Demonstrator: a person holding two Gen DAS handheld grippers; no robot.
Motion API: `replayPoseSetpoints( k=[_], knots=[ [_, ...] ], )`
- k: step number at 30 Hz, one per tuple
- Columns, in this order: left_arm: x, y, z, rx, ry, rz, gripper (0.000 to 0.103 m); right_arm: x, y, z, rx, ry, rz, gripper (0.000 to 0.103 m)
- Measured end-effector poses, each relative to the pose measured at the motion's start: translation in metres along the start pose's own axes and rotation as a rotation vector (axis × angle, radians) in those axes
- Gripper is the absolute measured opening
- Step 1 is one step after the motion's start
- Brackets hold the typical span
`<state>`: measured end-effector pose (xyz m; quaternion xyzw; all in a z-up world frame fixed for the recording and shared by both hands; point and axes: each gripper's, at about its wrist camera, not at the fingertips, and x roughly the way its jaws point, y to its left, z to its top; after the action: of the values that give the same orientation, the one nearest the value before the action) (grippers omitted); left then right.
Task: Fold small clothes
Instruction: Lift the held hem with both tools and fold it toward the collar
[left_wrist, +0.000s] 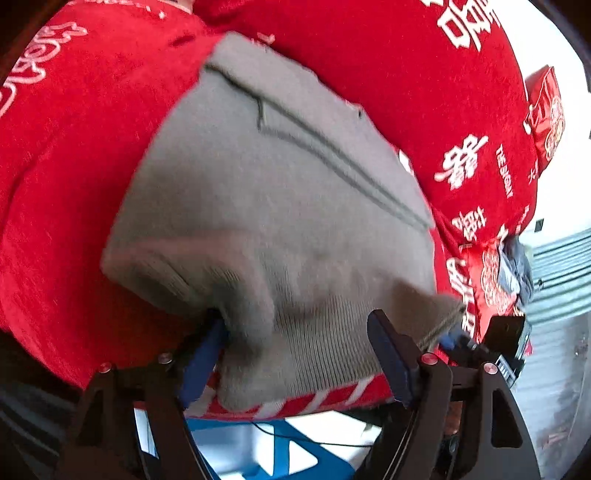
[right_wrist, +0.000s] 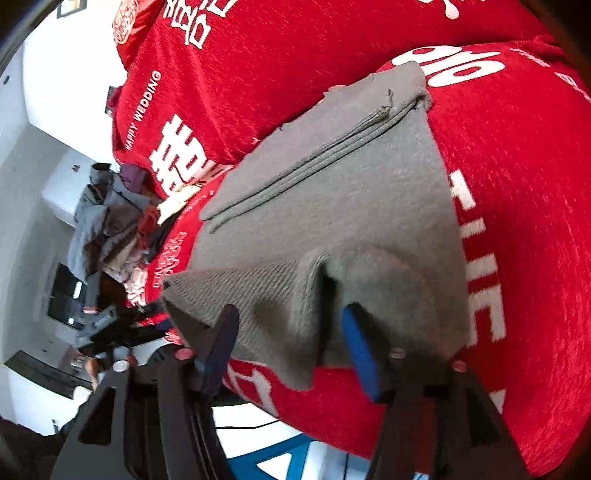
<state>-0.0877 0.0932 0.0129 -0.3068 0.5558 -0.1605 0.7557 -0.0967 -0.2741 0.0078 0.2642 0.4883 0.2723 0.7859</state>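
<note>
A grey knitted garment (left_wrist: 277, 177) (right_wrist: 351, 192) lies folded on a red blanket (left_wrist: 74, 147) (right_wrist: 258, 55) printed with white characters. Its ribbed hem hangs at the blanket's near edge. My left gripper (left_wrist: 299, 354) is open, its blue pads set wide on either side of the hem, and a fold of cloth drapes over the left pad. My right gripper (right_wrist: 291, 347) is open too, with a hanging flap of the hem between its pads and neither pad pressing on it. Each gripper also shows at the edge of the other's view.
A pile of mixed clothes (right_wrist: 107, 221) (left_wrist: 517, 269) sits at the far end of the blanket. The blanket's near edge has a red and white striped border (left_wrist: 325, 398). Below it is a blue and white surface (left_wrist: 280, 450) with a thin black cable.
</note>
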Motion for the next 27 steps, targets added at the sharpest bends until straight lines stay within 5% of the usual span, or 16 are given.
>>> replayPoseSetpoints(
  k=[8,9,10,11,12,13,16,27],
  knots=[
    [0.004,0.007,-0.011,-0.049,0.0,-0.01,0.076,0.01,-0.012,-0.004,0.12,0.007,0.119,0.057],
    [0.004,0.006,-0.011,-0.045,-0.004,0.007,0.061,0.012,-0.01,-0.004,0.116,0.01,0.127,0.052],
    [0.003,0.007,-0.012,-0.033,-0.004,0.027,0.03,0.014,-0.008,-0.004,0.106,0.018,0.129,0.044],
    [0.007,0.008,-0.012,-0.027,0.014,0.044,0.016,0.015,-0.006,-0.004,0.094,0.022,0.123,0.035],
    [0.013,0.01,-0.012,-0.039,0.03,0.035,0.013,0.016,-0.004,-0.005,0.084,0.024,0.119,0.03],
    [0.012,0.014,-0.012,-0.055,0.023,0.021,0.013,0.016,-0.002,-0.004,0.072,0.028,0.111,0.02],
    [0.007,0.012,-0.013,-0.049,0.001,0.03,0.012,0.017,0.006,-0.004,0.029,0.034,0.072,0.012],
    [-0.05,-0.044,0.02,0.075,-0.157,0.043,0.011,-0.041,0.074,0.039,-0.202,-0.111,-0.062,0.01]
  ],
)
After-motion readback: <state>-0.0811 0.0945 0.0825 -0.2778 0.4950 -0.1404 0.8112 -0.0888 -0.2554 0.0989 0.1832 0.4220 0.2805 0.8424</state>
